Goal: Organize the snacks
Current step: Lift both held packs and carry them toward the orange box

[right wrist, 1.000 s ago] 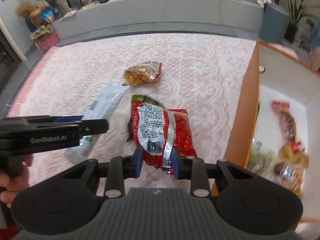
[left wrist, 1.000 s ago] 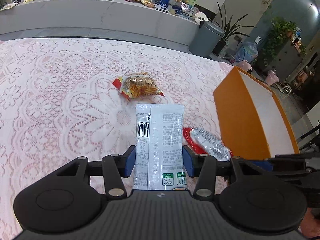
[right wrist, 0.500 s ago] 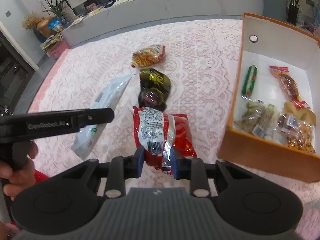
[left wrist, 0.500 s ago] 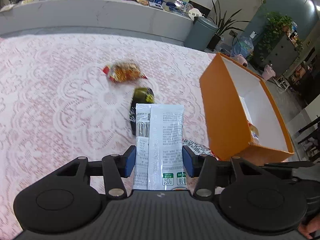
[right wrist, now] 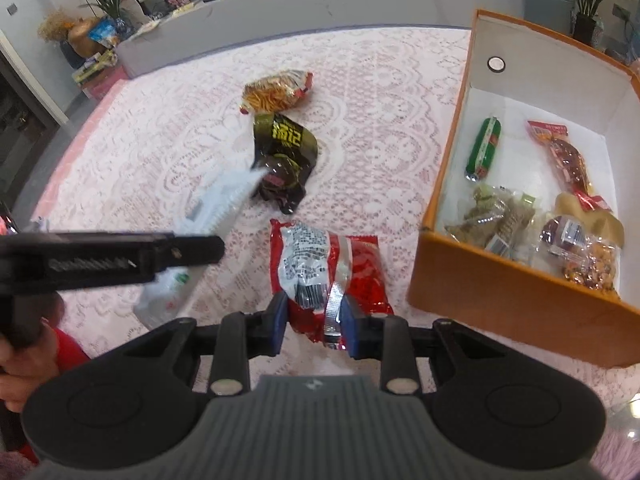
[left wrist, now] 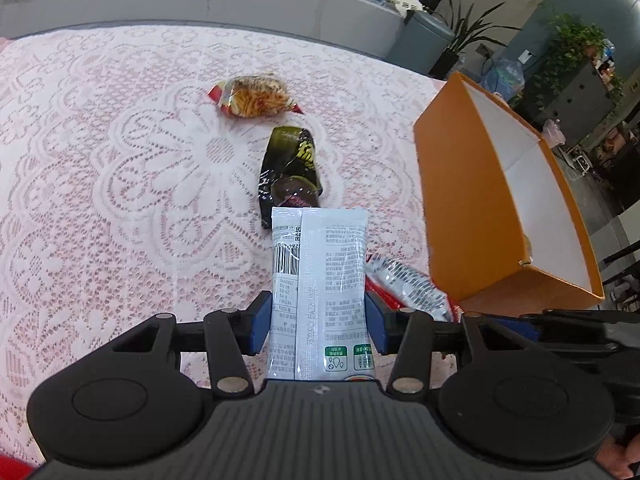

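I have a snack in each tool and I judge this to be the carry step: both packets are lifted off the lace tablecloth (left wrist: 120, 168) and headed for the orange box (right wrist: 516, 304) at the cloth's right side. The white packet (left wrist: 320, 276) is pinched between the blue pads of my left gripper (left wrist: 318, 326), closed snugly on its sides. The red packet (right wrist: 328, 272) is pinched the same way in my right gripper (right wrist: 314, 326), just beside the box's near left corner. Next I need to bring each packet over the box wall and spread the pads so it drops among the snacks already inside. Two snacks lie on the cloth near its middle: a black packet (right wrist: 284, 160) and, towards the far edge, a yellow bag of sticks (right wrist: 276, 92), touching or nearly so.
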A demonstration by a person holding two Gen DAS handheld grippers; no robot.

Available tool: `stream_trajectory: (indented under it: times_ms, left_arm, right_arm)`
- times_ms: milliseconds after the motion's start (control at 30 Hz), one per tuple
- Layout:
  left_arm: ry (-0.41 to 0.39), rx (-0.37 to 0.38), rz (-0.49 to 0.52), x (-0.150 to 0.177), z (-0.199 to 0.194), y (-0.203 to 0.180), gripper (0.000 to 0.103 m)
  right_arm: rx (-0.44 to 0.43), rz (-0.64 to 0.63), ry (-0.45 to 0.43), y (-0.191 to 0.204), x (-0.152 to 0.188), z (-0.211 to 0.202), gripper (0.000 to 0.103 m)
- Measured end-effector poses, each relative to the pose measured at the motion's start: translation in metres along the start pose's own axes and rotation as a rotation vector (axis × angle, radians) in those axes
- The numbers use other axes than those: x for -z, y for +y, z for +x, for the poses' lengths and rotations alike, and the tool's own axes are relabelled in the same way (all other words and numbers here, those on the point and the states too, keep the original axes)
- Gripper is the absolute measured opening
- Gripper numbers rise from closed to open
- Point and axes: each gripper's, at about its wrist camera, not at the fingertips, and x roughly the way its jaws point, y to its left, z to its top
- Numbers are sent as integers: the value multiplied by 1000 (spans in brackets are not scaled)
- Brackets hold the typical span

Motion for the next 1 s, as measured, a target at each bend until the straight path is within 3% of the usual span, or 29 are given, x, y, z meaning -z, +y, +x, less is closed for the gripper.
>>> stream_trajectory:
  times_ms: [200, 600, 800, 1000]
  left_arm:
    - [-24, -12, -3, -7, -13, -2, 55]
    - [-135, -29, -4, -31, -59, -19, 55]
    - [-178, -39, 28, -53, -71, -40, 55]
    - [-164, -17, 98, -70, -63, -75, 55]
  right_arm:
    - [-60, 14, -32, -2, -6, -17, 21]
    - [-99, -87, -154, 14, -30, -76, 20]
    - [-61, -141, -218, 12, -53, -99, 20]
    - [3, -133, -238, -11, -71, -112, 19]
